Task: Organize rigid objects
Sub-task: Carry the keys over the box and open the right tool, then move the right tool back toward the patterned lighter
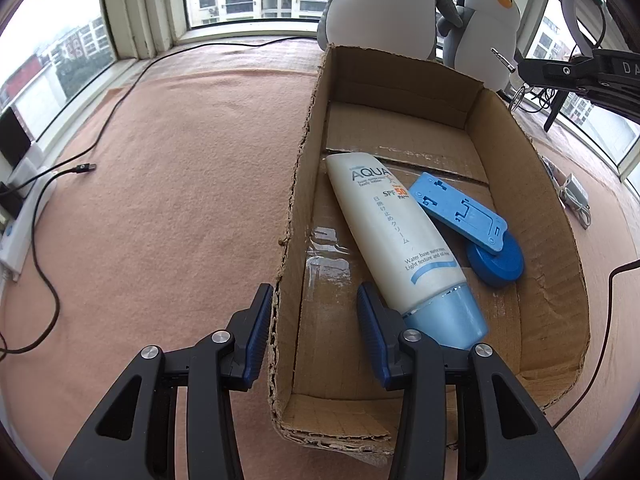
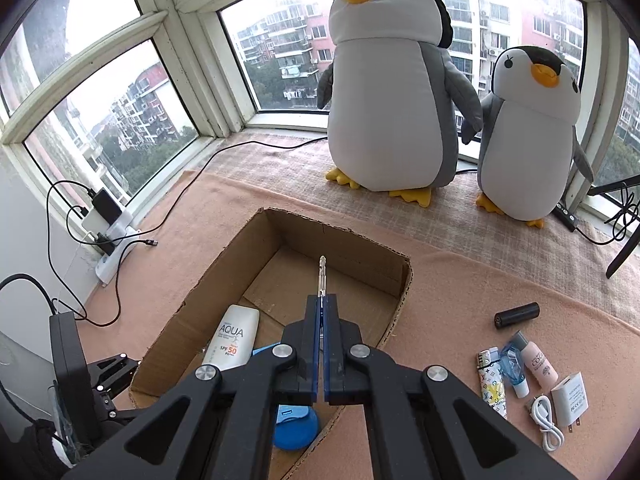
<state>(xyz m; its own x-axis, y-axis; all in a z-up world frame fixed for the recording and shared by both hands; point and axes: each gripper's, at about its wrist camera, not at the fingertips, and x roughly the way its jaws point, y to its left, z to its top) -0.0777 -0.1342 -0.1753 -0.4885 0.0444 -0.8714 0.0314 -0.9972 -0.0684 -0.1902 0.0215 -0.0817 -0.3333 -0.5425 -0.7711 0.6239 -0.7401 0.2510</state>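
Now, right gripper pressed together on a thin metal bit, which sticks forward past the fingertips, tip pointing at the far wall of the box. Bit hangs over the box's open middle, above bare cardboard floor, not touching anything.

Step in hand, as I judge it: drop the bit into the box. To do it well: lower toward the floor before letting go, since a thin steel piece will bounce or roll if dropped from height. Aim for the clear floor beyond the tube, away from the blue stand and blue disc. Part the fingers only slightly; back out straight up so the pads do not drag it along.

Left gripper spread, straddling the box's left wall: one finger outside on the cloth side, the other inside, just beside the tube's blue cap. Wall not clamped. Likely there to steady the box; closing on the wall would help.

Left on the cloth, right of the box: black cylinder, lighter, pink tube, small blue bottle, charger, white cable. Well apart from the right gripper.
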